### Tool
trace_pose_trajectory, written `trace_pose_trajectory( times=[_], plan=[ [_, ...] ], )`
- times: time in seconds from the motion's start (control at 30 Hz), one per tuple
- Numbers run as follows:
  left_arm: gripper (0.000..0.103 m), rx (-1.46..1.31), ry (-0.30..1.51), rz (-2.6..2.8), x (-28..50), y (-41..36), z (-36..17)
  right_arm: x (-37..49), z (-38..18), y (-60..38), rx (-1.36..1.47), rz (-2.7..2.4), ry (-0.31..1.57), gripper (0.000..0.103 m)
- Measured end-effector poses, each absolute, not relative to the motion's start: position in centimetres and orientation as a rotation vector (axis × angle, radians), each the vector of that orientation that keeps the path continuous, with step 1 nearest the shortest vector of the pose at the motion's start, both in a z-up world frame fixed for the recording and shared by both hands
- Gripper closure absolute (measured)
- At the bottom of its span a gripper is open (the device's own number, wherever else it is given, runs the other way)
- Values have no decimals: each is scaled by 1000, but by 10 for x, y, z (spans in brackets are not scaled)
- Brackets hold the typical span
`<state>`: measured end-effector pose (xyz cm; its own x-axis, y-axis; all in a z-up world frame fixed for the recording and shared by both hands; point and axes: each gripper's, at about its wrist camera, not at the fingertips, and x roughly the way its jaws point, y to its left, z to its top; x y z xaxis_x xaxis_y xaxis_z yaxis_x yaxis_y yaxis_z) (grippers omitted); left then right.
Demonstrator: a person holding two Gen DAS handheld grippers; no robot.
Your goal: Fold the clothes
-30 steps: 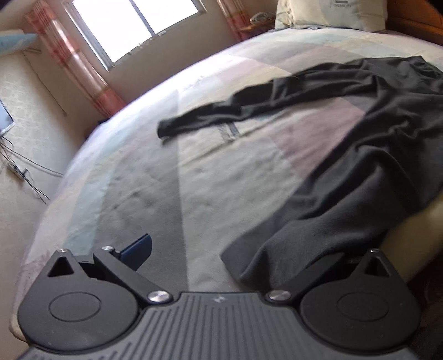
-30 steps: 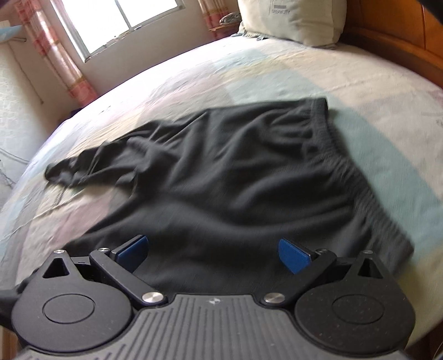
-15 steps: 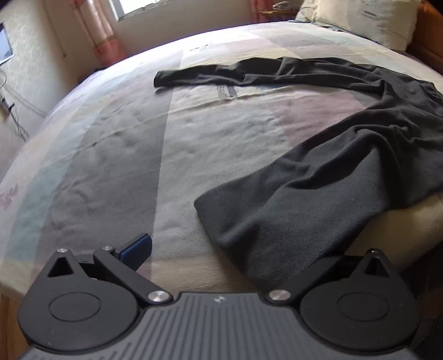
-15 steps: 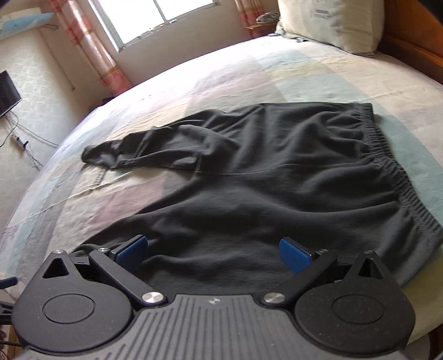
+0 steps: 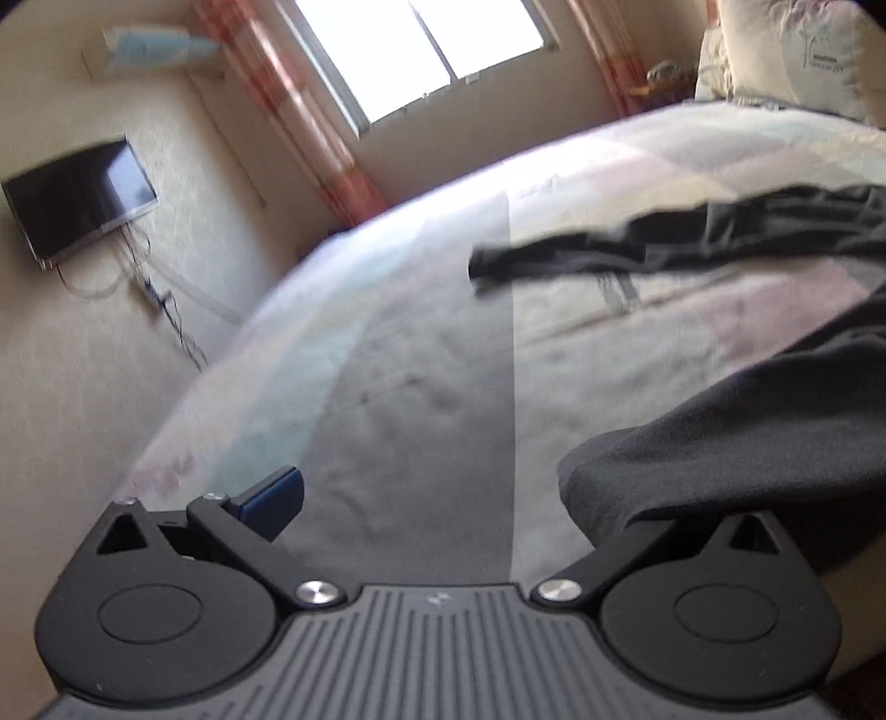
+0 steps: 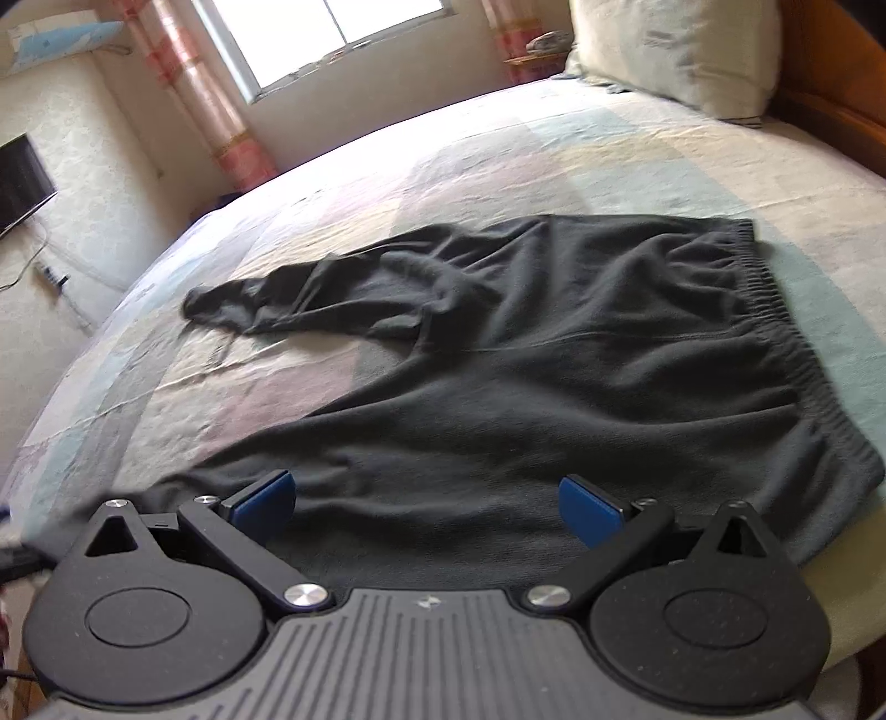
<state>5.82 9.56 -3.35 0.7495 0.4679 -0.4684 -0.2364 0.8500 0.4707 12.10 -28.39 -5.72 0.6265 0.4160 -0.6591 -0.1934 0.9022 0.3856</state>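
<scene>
A pair of dark grey trousers (image 6: 554,360) lies spread on the bed, elastic waistband (image 6: 775,310) to the right. One leg (image 6: 266,304) stretches left; the other runs toward the near left edge. My right gripper (image 6: 426,504) hovers open just above the near edge of the trousers, both blue pads (image 6: 263,498) clear of the cloth. In the left wrist view the near leg's hem (image 5: 692,454) drapes over and hides the right finger of my left gripper (image 5: 443,504). Its left pad (image 5: 271,501) stands free over the cover, jaws wide apart. The far leg (image 5: 609,255) lies across the bed.
The bed has a pale patchwork cover (image 6: 498,166) that drops off at the near edge. A pillow (image 6: 675,50) and a wooden headboard (image 6: 830,116) are at the far right. A window (image 5: 415,50) with curtains and a wall-mounted TV (image 5: 77,194) are on the left.
The left wrist view has swung up and to the left, now showing the wall and TV. The right gripper has drawn back a little. Both stay open and the trousers have not moved.
</scene>
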Motion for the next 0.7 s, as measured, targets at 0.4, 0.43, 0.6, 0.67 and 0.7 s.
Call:
trace_pose_trajectory(
  times=[0.4,0.43,0.6,0.67,0.7],
  plan=[
    [0,413,555,333,73,77,0,113,-62,-143,-199,748,808,0],
    [0,416,556,332,73,77,-1,113,-65,-132,-238,743,810,0],
    [0,413,566,313,70,73,-5,110,-66,-85,-372,702,736,0],
    [0,404,567,308,69,73,-6,109,-60,-69,-393,695,690,0],
    [1,399,565,307,69,73,-6,110,-57,-61,-390,697,673,0]
  ],
)
